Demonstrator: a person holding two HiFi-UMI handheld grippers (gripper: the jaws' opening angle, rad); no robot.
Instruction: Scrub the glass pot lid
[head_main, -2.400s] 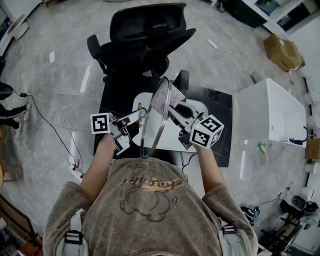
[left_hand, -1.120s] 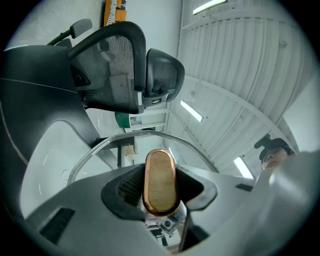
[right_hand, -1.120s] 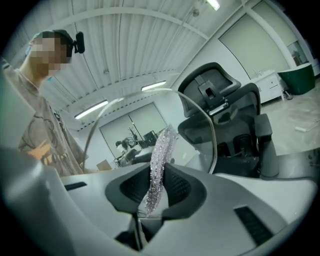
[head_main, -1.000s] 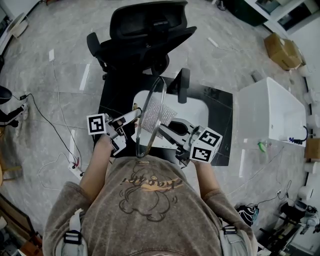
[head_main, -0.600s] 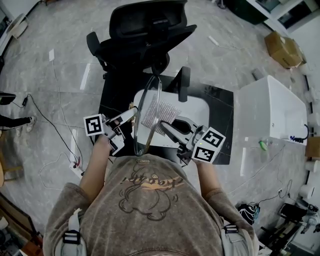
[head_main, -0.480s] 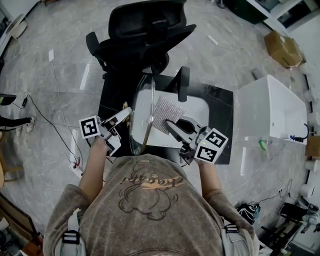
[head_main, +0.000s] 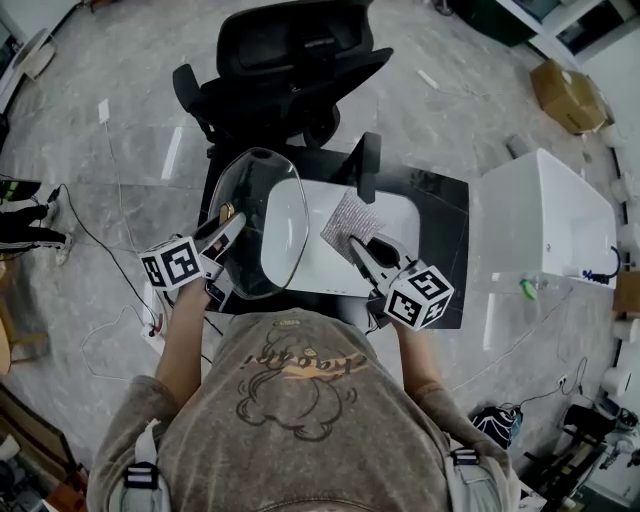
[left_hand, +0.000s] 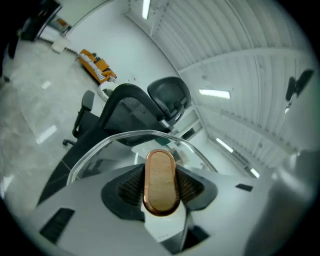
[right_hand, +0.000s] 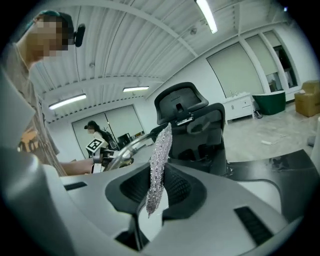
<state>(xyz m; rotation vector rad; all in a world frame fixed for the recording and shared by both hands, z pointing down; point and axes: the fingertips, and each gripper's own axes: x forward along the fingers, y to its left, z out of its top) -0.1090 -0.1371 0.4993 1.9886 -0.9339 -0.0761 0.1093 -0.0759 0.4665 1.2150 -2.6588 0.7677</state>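
Note:
The glass pot lid (head_main: 262, 225) hangs tilted over the left part of the white basin (head_main: 330, 268), its face turned up. My left gripper (head_main: 226, 224) is shut on the lid's wooden knob (left_hand: 160, 182), which has a copper rim; the lid's glass edge (left_hand: 145, 134) arcs beyond the jaws. My right gripper (head_main: 364, 245) is shut on a silvery scrub cloth (head_main: 351, 224), held over the basin to the right of the lid and apart from it. In the right gripper view the cloth (right_hand: 159, 160) stands up between the jaws, with the lid (right_hand: 131, 146) at the left beyond it.
The basin rests on a black table (head_main: 440, 215). A black office chair (head_main: 290, 60) stands just behind the table. A white box (head_main: 545, 225) is on the floor at the right, and cables (head_main: 110, 250) run along the floor at the left.
The lid stood on edge between the grippers with the cloth against it. It has swung left and turned its face up; the right gripper and cloth have moved right, away from it.

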